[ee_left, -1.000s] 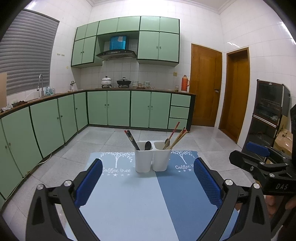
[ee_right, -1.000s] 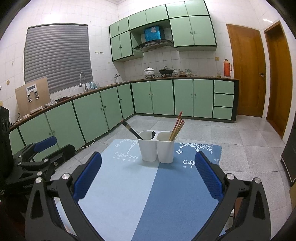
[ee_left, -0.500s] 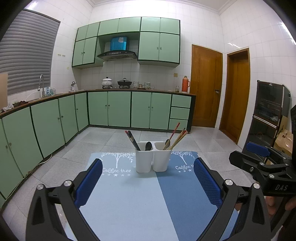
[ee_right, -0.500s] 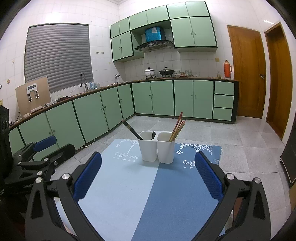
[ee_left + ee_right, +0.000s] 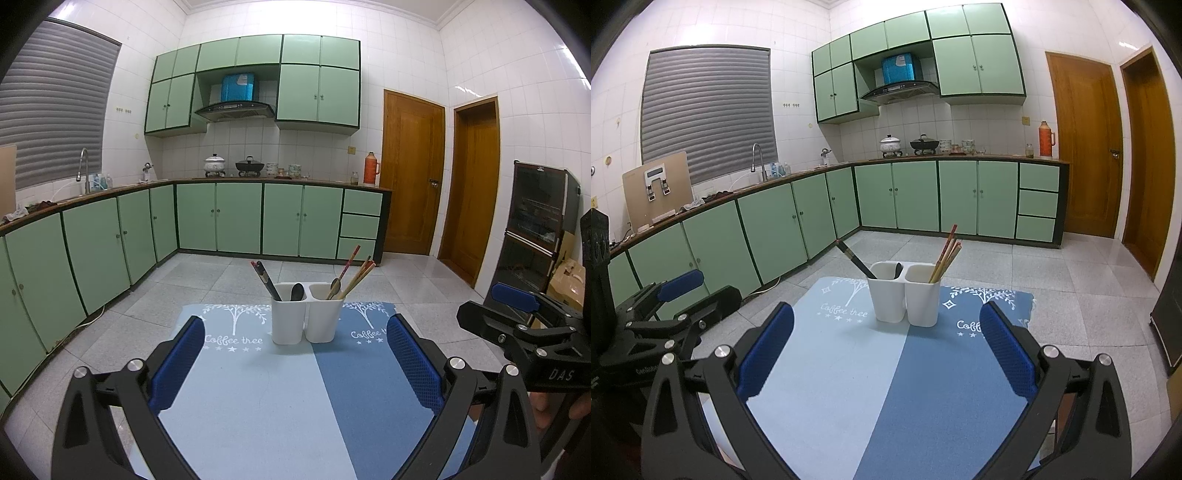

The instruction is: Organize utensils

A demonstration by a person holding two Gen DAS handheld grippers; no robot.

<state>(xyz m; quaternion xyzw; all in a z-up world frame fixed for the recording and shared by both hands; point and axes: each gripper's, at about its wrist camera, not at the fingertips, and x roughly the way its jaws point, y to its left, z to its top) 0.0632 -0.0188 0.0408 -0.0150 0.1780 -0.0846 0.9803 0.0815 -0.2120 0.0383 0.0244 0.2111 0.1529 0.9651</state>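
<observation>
A white two-compartment utensil holder (image 5: 306, 314) stands at the far end of a blue two-tone mat (image 5: 280, 398); it also shows in the right wrist view (image 5: 905, 299). Its left compartment holds dark chopsticks (image 5: 265, 277) and a black spoon (image 5: 297, 291). Its right compartment holds wooden and red chopsticks (image 5: 355, 273) and a metal spoon (image 5: 334, 286). My left gripper (image 5: 295, 363) is open and empty, well back from the holder. My right gripper (image 5: 886, 354) is open and empty too, and appears at the right of the left wrist view (image 5: 517, 325).
The mat lies on a table above a grey tiled floor (image 5: 207, 280). Green kitchen cabinets (image 5: 236, 221) run along the left and back walls. Two wooden doors (image 5: 412, 177) and a dark cabinet (image 5: 535, 229) stand on the right.
Both grippers have drifted only slightly; the holder sits a touch lower in the right wrist view. Nothing was taken or released.
</observation>
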